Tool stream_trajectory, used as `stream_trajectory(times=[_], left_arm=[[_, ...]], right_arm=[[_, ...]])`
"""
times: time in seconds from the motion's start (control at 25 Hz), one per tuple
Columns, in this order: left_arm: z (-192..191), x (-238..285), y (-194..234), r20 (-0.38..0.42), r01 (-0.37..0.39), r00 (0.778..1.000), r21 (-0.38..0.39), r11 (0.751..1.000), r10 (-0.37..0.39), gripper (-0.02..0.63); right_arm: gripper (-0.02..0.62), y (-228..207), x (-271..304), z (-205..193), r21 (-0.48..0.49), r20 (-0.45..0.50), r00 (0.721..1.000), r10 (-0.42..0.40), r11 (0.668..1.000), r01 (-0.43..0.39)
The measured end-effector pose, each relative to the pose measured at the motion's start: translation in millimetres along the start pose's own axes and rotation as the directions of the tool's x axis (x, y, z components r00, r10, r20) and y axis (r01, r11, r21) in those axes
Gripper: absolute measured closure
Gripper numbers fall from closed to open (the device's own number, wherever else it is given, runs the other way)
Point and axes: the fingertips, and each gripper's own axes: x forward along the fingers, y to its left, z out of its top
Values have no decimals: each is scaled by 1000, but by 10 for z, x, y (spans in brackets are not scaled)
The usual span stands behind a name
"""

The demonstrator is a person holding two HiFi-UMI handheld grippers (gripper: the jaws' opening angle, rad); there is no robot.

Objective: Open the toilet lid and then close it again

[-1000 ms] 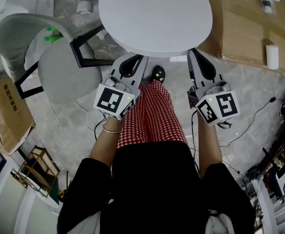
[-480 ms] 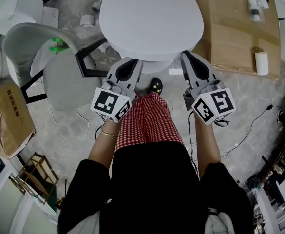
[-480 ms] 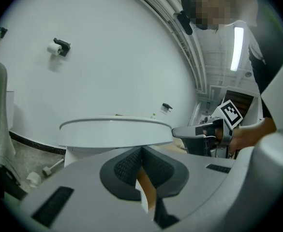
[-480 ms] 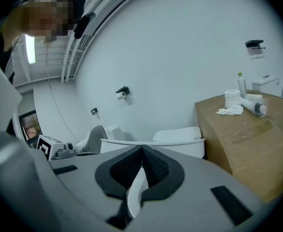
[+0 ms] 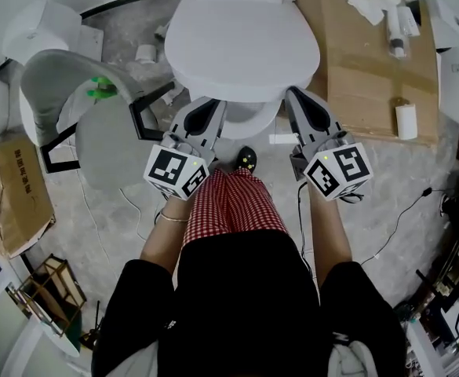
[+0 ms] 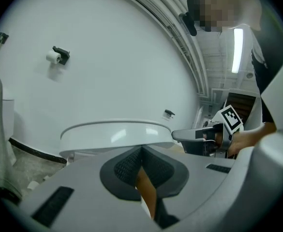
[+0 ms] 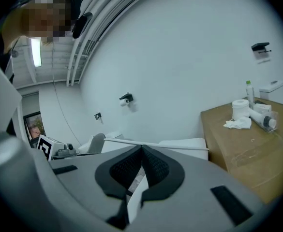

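Note:
The white toilet's lid [image 5: 241, 45] lies flat over the bowl, with the tank edge showing behind it. My left gripper [image 5: 212, 107] is shut, its tips just under the lid's front left edge. On the front right, my right gripper [image 5: 296, 99] is shut too. Between them shows the bowl's front [image 5: 249, 122]. In the left gripper view the jaws meet with nothing held, and the lid [image 6: 114, 134] spans just beyond them. The right gripper view shows closed jaws and the lid's edge [image 7: 180, 144] ahead.
A grey chair [image 5: 72, 85] stands left of the toilet, a cardboard box [image 5: 9, 187] farther left. A brown board [image 5: 362, 61] at the right carries paper rolls and a bottle. My red-checked leg [image 5: 233, 203] and shoe [image 5: 247, 160] are between the grippers. Cables cross the floor.
In the head view the lid now looks smaller and farther away, and the tank has come into sight. Both grippers stayed shut at its front edge and shifted up-frame with it.

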Motion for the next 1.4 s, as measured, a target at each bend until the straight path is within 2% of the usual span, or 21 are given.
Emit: stream_trajectory(times=[0.44, 0.84, 1.08, 1.4], left_arm=[[386, 122, 78, 39, -21, 999, 9, 1000, 21, 602], [597, 228, 140, 69, -69, 995, 1, 998, 69, 601], [705, 273, 163, 42, -5, 999, -27, 1000, 6, 601], [862, 347, 138, 32, 77, 997, -21, 997, -76, 601]], right_arm=[[575, -28, 143, 370, -56, 35, 999, 32, 998, -30], [575, -64, 250, 580, -102, 23, 999, 34, 994, -32], [575, -84, 298, 687, -87, 36, 999, 8, 996, -5], [575, -134, 364, 845, -70, 56, 998, -15, 997, 19]])
